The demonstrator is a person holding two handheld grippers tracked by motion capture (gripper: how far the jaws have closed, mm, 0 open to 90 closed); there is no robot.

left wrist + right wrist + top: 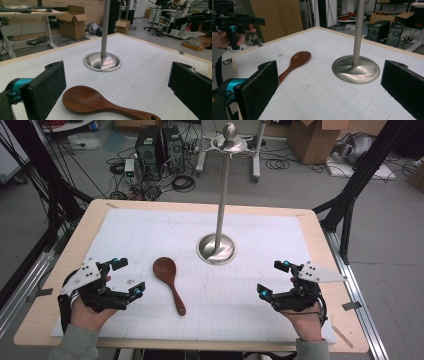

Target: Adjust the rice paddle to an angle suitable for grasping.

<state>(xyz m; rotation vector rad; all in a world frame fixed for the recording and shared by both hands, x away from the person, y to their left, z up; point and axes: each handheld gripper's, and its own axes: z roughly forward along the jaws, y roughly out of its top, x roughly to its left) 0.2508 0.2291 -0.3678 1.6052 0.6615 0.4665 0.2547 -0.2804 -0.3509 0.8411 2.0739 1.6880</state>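
Note:
A brown wooden spoon [169, 282] lies flat on the white gridded mat [240, 305], bowl toward the far side, handle toward me. It also lies just past the jaws in the left gripper view, spoon [100, 103], and farther off in the right gripper view, spoon [295, 61]. My left gripper [128, 277] hovers left of the spoon, open, nothing between its jaws. My right gripper [272, 279] hovers at the right side of the mat, open and empty. A metal stand [217, 247] with a round base and a tall pole rises behind the spoon.
The wooden table edge [45, 275] frames the mat. Beyond the table are computer towers [159, 150], cables on the floor and cardboard boxes [312, 140]. Black frame legs [350, 195] stand at the right side.

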